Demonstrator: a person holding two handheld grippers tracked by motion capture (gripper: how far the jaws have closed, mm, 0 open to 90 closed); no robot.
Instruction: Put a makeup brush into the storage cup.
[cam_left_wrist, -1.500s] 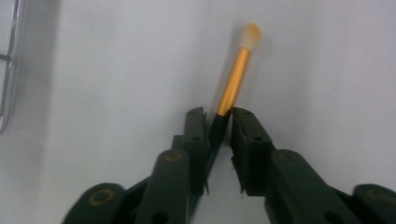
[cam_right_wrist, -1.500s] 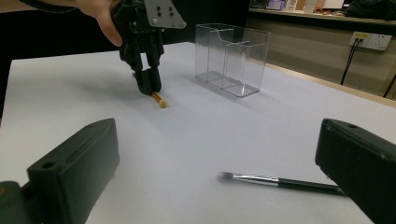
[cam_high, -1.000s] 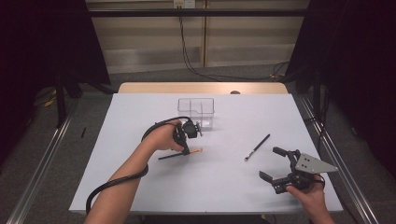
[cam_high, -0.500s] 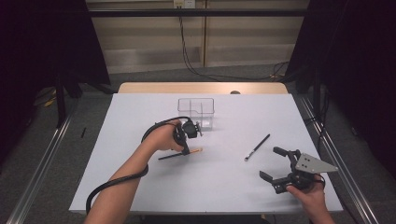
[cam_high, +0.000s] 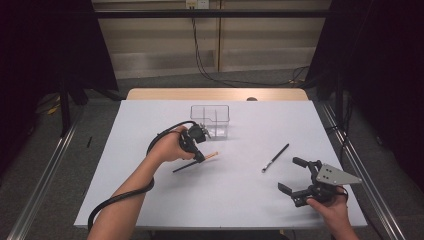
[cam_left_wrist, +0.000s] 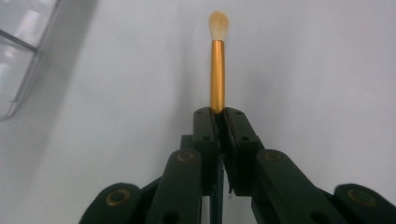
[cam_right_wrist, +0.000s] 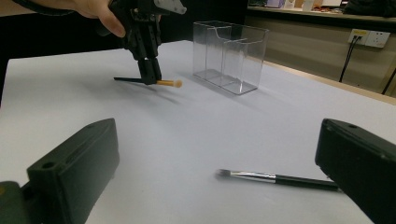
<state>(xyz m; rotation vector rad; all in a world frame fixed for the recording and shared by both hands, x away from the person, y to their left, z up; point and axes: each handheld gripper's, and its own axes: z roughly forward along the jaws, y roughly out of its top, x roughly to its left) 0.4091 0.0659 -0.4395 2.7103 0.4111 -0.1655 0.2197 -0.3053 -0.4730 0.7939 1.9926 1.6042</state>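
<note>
1. On my table (cam_high: 150, 200) the divided container (cam_high: 210, 120) stands at the far middle.
2. Just near of it, slightly left, my left gripper (cam_high: 199, 156) sits over the small brush (cam_high: 192, 163), jaws closed on its shaft.
3. A second brush (cam_high: 275, 157) lies right of centre, well apart from the first.
4. My right gripper (cam_high: 294, 175) rests at the near right, jaws spread, just near of that second brush.
</note>
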